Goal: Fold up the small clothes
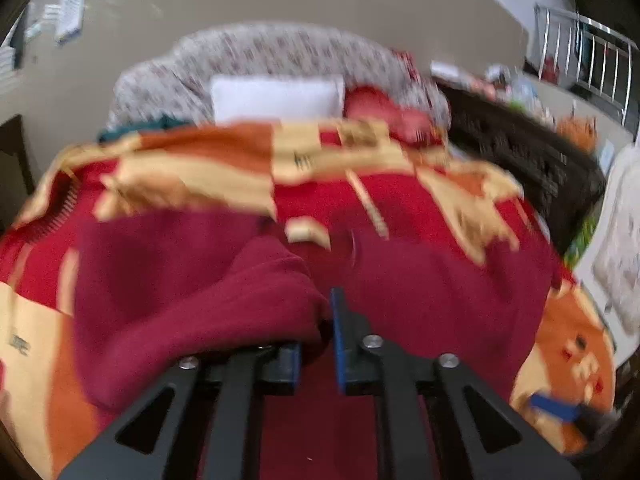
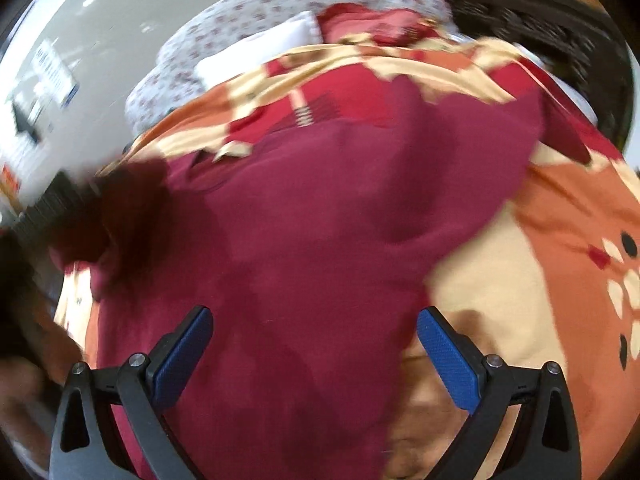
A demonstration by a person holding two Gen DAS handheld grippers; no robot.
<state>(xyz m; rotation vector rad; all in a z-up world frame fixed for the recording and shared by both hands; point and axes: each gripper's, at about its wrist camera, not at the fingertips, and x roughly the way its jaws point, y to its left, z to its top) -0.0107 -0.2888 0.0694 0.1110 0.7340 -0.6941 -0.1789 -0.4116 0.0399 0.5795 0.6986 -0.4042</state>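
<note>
Left gripper [image 1: 316, 344]: jaws narrow, pinching a bunched fold of the maroon garment [image 1: 192, 292]. Garment: spread rumpled on patterned blanket [image 1: 568, 332], mid-bed; folding judged barely begun. Right gripper [image 2: 314, 344]: jaws wide, hovering over cloth. Far: white pillow [image 1: 276, 98], floral headboard cover [image 1: 280, 50]. No obstruction seen.

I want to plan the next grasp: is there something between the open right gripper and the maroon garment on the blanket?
Nothing visible. The right gripper hangs open directly over the maroon garment, with only air between its pads and the cloth.
</note>
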